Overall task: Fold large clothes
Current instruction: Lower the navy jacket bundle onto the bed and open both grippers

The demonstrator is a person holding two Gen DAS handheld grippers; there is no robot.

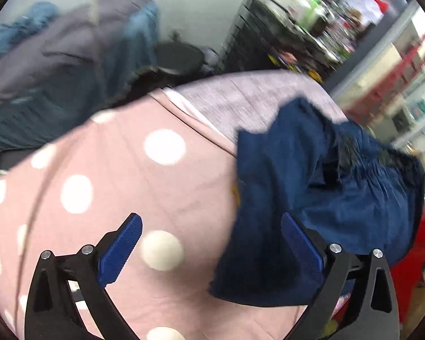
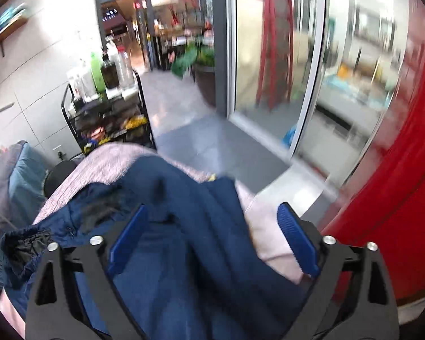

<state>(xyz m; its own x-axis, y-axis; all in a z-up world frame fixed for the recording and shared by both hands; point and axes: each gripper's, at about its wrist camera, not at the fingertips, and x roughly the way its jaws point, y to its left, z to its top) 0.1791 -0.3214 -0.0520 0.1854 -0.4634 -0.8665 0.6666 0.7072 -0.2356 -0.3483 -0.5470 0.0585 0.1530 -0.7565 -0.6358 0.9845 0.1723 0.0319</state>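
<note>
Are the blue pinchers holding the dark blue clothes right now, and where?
No, nothing is held. The left gripper and right gripper are both open, and the blue garment lies loose on the pink dotted cover.

Left wrist view looks steeply down, close over the pink spotted sheet (image 1: 113,170). Right wrist view tilts shallower toward the glass doors (image 2: 277,85). Both share the navy garment (image 1: 311,184) (image 2: 184,198).

The garment (image 1: 325,187) lay bunched on the spotted cover (image 1: 127,187) of the surface, toward its right side in the left wrist view, partly over a second cover (image 1: 240,96) at the far end. Beyond that end stood a cart (image 2: 110,113) loaded with bottles. A glass door (image 2: 274,65) stood to the right.
</note>
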